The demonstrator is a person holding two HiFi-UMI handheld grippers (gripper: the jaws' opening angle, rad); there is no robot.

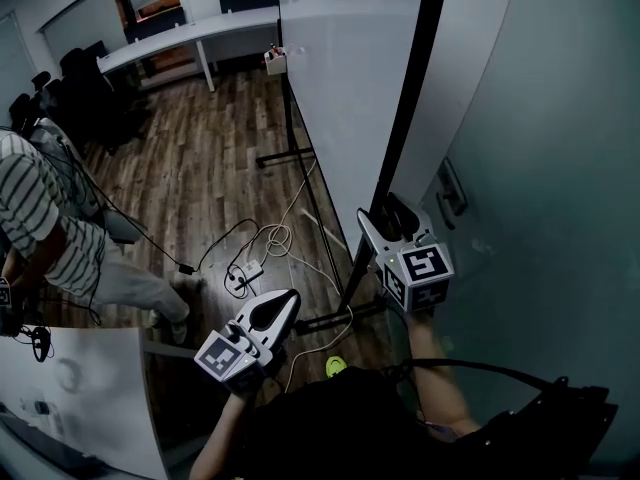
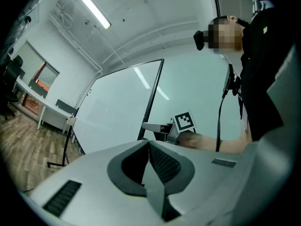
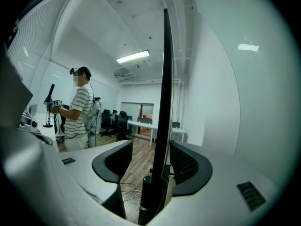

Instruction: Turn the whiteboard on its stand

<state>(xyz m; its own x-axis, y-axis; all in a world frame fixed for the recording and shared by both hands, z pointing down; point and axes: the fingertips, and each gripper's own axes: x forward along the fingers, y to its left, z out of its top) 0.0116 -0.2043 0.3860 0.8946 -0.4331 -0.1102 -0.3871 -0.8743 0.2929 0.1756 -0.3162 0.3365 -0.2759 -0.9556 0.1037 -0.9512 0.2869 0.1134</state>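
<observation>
- whiteboard (image 1: 340, 88) standing upright on its stand (image 1: 318, 321), straight ahead of the right gripper (image 1: 386, 214) and edge-on to it
- black side frame (image 3: 164, 79) of the board sitting right between that gripper's jaws; jaws spread wide, pads clear of the frame on both sides, so no actual grip on it
- same thing from the right gripper view: frame running up the middle, right gripper (image 3: 151, 147) open around it
- left gripper (image 1: 284, 302) hanging lower and off to the right gripper's left, well apart from the board; jaws pressed together, nothing in them (pretty plain in the left gripper view (image 2: 149, 144))
- stand's black foot down on the wood floor (image 1: 200, 168), low between the two grippers
- tangle of cables (image 1: 275, 238) and a power strip (image 1: 243, 276) on the floor just ahead of the left gripper
- person in a striped shirt (image 1: 40, 218) way off to the left gripper's left
- long white desk (image 1: 190, 38) and dark chairs (image 1: 95, 88) far ahead of both grippers
- plain wall (image 1: 560, 168) close on the right gripper's right
</observation>
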